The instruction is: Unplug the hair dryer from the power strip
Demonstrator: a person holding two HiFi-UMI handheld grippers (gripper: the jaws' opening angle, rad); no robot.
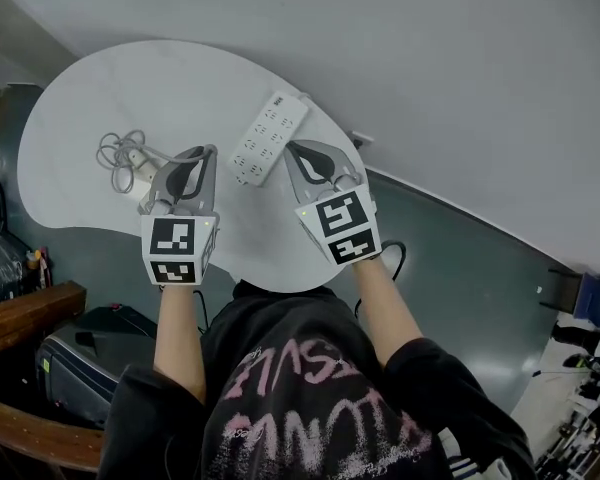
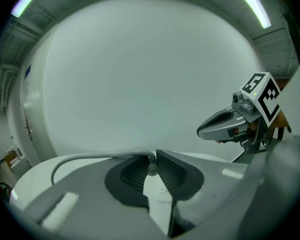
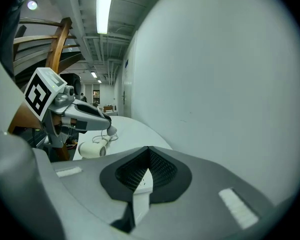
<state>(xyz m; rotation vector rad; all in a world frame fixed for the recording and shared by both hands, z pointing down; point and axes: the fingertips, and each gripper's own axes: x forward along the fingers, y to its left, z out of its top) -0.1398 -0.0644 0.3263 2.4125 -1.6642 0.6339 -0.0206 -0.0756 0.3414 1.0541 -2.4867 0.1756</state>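
We are pinching the plug (image 2: 151,167) in the left gripper (image 1: 202,153), clear of the power strip (image 1: 268,138) — the hair dryer (image 3: 92,149) is lying on the tabletop (image 1: 100,88) to the left (right gripper (image 1: 292,148) closed, empty, just beside the strip).

Place: looks like a lab or workshop space, definitely not a home
Overhead: bare ceiling (image 3: 127,19) with exposed ribs, long strip lights (image 3: 105,6)
Underfoot: plain grey floor (image 1: 460,268), black case (image 1: 90,348) parked on it
Furniture: just a white table (image 1: 80,138) by a blank wall (image 1: 430,68)
Side: rough wooden beams (image 3: 57,44), lit hallway behind
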